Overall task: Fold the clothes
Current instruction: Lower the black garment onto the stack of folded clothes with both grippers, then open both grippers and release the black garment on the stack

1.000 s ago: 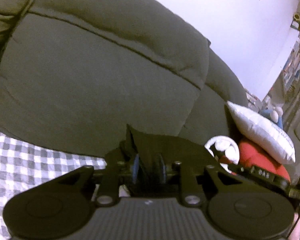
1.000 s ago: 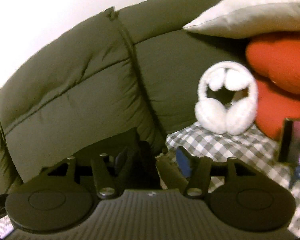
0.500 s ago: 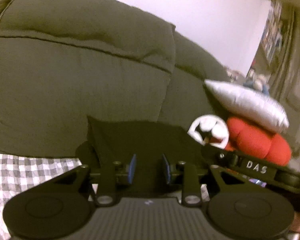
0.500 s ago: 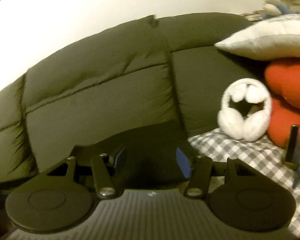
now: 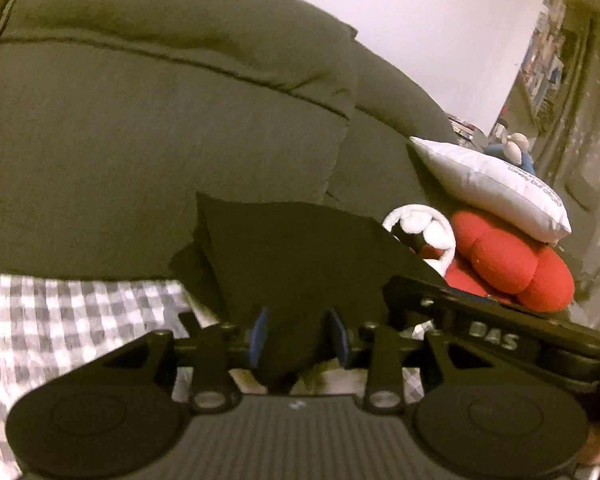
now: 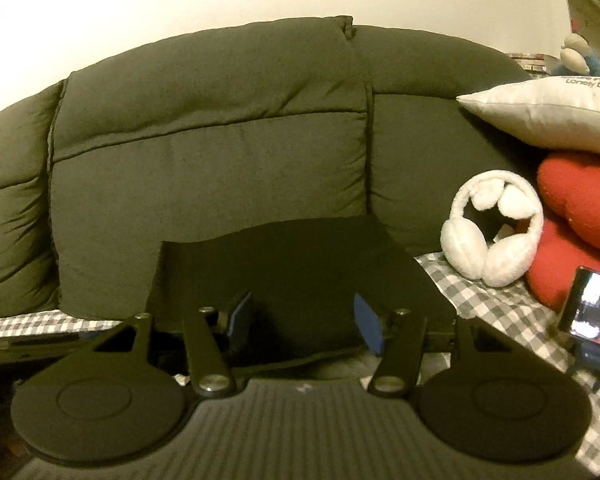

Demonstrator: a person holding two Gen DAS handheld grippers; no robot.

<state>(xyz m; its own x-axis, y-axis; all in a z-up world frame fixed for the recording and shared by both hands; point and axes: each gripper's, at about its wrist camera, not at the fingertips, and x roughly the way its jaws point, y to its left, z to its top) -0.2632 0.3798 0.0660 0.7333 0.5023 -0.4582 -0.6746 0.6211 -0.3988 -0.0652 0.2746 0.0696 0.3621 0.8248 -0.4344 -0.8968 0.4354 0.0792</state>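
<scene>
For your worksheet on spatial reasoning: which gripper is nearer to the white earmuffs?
Right. The right gripper sits closer to the white earmuffs; the left gripper is further away, across the black garment.

Home living room: sofa [image 6: 220, 152], cushions [image 6: 540, 116], earmuffs [image 6: 492, 232].

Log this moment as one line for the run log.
task: fold clothes | left claw: open, black cloth between pads | right claw: open over cloth | cloth on checkered cover by sofa back
</scene>
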